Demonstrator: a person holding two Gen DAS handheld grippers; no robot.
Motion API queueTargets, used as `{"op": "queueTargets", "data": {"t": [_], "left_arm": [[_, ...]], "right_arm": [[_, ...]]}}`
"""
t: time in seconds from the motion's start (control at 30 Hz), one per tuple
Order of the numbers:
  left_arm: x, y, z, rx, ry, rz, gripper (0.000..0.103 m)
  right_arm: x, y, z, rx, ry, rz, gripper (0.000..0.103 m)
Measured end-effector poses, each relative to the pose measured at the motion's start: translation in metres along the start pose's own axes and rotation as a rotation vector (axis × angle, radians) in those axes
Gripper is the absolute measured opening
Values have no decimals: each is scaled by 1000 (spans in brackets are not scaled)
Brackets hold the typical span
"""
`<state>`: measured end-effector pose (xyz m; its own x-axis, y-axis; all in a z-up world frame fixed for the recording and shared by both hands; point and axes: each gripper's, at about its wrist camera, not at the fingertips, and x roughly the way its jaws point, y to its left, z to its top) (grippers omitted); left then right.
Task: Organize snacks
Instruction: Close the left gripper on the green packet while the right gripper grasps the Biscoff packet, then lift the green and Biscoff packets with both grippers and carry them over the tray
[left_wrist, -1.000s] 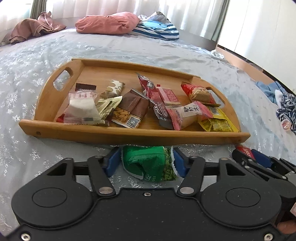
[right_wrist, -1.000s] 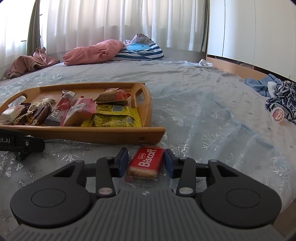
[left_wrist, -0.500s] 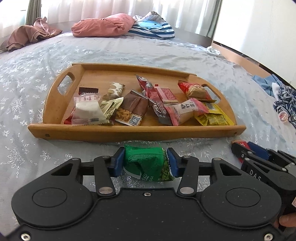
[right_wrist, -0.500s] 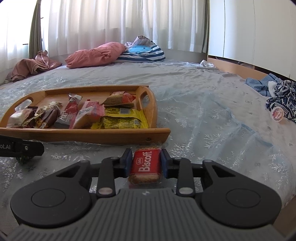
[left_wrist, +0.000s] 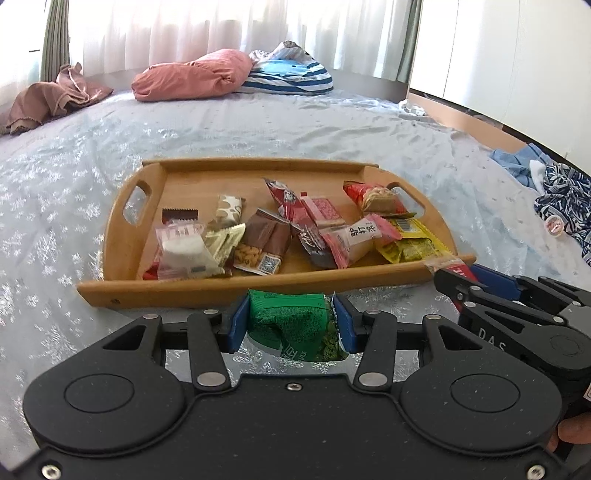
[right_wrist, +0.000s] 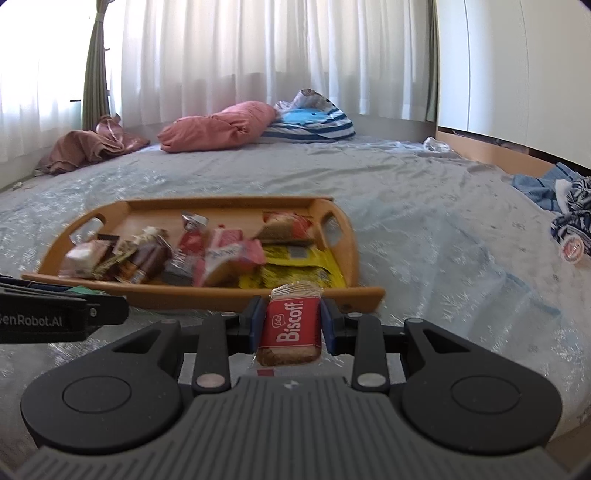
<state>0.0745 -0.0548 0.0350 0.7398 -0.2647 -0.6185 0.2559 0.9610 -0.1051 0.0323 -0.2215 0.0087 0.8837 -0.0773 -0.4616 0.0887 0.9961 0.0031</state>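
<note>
While both packets hang just short of the wooden tray:
Left gripper: clamped on green snack packet, crumpled, long axis unclear.
Right gripper: clamped on Biscoff biscuit, long axis toward 12 o'clock.
Left view only: right gripper at 3 o'clock.

A pale blue bedspread patterned with shiny snowflakes covered the bed, and white curtains hung across the window behind it. At the far end lay a pink pillow touching a blue-and-white striped cushion, with a crumpled brown cloth well apart to the left. On the right edge sat a heap of blue and dark patterned clothing, near white cabinet doors.
</note>
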Motion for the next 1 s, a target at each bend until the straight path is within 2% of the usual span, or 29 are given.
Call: {"op": "queueTargets", "data": {"t": [0.4, 0.8, 1.0], "left_arm": [[-4, 24, 28, -21, -8, 22, 46], [16, 62, 76, -76, -14, 41, 46], [35, 76, 97, -95, -21, 18, 46]], "right_arm": [[10, 18, 26, 4, -19, 64, 36], [48, 16, 69, 102, 27, 127, 36], [73, 8, 87, 146, 66, 143, 36]]}}
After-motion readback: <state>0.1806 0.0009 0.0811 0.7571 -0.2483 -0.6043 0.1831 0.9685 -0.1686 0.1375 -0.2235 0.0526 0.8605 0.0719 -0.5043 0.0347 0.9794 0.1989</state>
